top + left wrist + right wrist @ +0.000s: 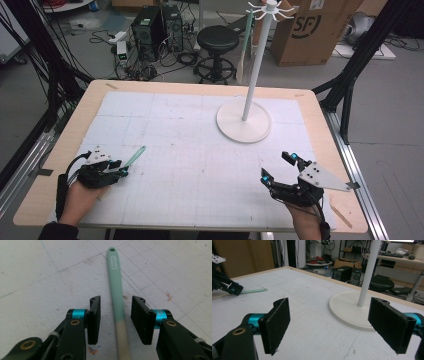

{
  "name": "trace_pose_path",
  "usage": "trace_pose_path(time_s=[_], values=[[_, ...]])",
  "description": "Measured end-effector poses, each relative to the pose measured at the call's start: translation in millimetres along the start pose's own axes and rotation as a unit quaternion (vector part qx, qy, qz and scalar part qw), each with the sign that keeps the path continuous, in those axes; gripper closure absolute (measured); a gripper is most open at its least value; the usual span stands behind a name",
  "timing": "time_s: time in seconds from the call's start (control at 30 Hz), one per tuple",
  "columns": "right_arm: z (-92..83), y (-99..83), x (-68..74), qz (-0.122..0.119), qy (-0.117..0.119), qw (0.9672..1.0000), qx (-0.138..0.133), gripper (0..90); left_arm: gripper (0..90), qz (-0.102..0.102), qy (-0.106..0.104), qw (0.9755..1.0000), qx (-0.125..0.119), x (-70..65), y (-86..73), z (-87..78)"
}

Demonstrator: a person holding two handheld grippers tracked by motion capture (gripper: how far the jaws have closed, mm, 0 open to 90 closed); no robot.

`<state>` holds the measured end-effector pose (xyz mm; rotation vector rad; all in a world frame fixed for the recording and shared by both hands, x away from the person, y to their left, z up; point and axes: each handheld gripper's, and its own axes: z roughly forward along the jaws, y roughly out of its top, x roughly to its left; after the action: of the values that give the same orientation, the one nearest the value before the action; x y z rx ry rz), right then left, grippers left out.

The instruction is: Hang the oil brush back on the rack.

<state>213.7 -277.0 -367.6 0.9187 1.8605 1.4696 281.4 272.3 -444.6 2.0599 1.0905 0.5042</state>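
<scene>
The left gripper [115, 318] is straddling the mint-and-cream spatula [117, 297] lying flat on the worktop [200, 150], jaws unclenched and not yet touching its thin, light, probably stiff and slippery handle, best pinched mid-shaft, while the right gripper [280, 167] is hovering wide open.

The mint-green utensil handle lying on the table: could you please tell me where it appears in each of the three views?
High view: the mint-green handle lies lower left, at the left gripper.
Left gripper view: centre, running up between the jaws, pads not touching.
Right gripper view: far left.
Shared landmark: the white stand, seen in the high and right gripper views.
</scene>
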Motion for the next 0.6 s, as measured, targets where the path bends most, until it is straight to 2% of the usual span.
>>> trace_pose_path(time_s=[0.13,0.23,0.6], values=[[0.0,1.4,0.7,-0.002,0.001,1.0000,-0.001,16.7,74.0,0.008,-0.003,1.0000,-0.001,-3.0,-0.4,0.1],[-0.4,2.2,0.4,-0.004,0.001,1.0000,-0.002,16.8,80.0,0.001,-0.007,1.0000,-0.005,-2.2,-1.1,0.5],[-1.4,1.8,-0.1,-0.004,0.002,1.0000,-0.001,16.7,81.1,0.006,-0.002,1.0000,-0.006,-3.3,-1.4,0.5]])
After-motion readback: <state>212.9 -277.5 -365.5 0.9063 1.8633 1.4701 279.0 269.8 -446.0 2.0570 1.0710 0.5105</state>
